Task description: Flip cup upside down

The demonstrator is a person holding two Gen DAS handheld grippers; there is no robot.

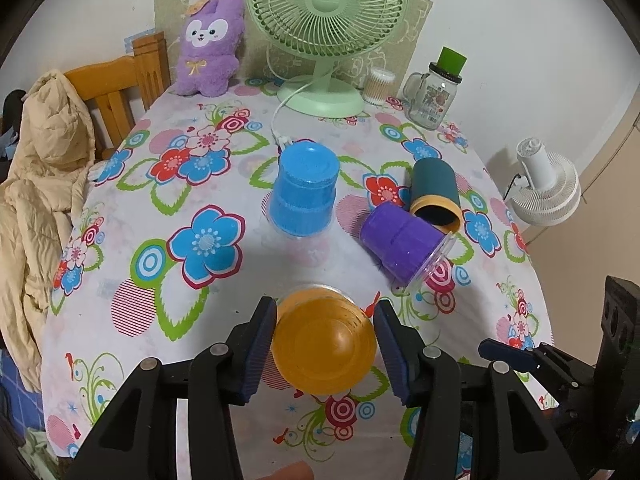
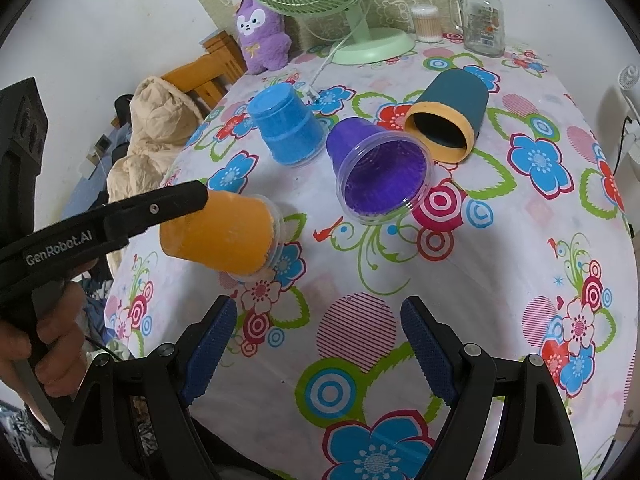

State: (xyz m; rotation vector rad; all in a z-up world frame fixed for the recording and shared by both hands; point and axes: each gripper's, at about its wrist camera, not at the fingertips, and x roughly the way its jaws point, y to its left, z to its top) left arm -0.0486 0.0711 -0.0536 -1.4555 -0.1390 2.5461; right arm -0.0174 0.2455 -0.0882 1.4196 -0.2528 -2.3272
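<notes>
My left gripper (image 1: 324,320) is shut on an orange cup (image 1: 324,344), its pads pressing both sides. In the right wrist view the orange cup (image 2: 216,236) hangs tilted above the table, rim facing right and down, held by the left gripper's finger (image 2: 168,204). A blue cup (image 1: 304,192) stands upside down mid-table. A purple cup (image 1: 404,244) lies on its side, mouth toward the right wrist camera (image 2: 380,172). A teal cup with a yellow rim (image 1: 434,192) lies on its side behind it. My right gripper (image 2: 318,320) is open and empty above the near table.
The flowered tablecloth (image 1: 160,240) covers the table. At the back stand a green fan (image 1: 326,36), a purple plush toy (image 1: 210,48), a cotton swab jar (image 1: 380,86) and a glass mug jar (image 1: 434,96). A wooden chair with a beige jacket (image 1: 44,176) stands left. A white fan (image 1: 546,188) stands right.
</notes>
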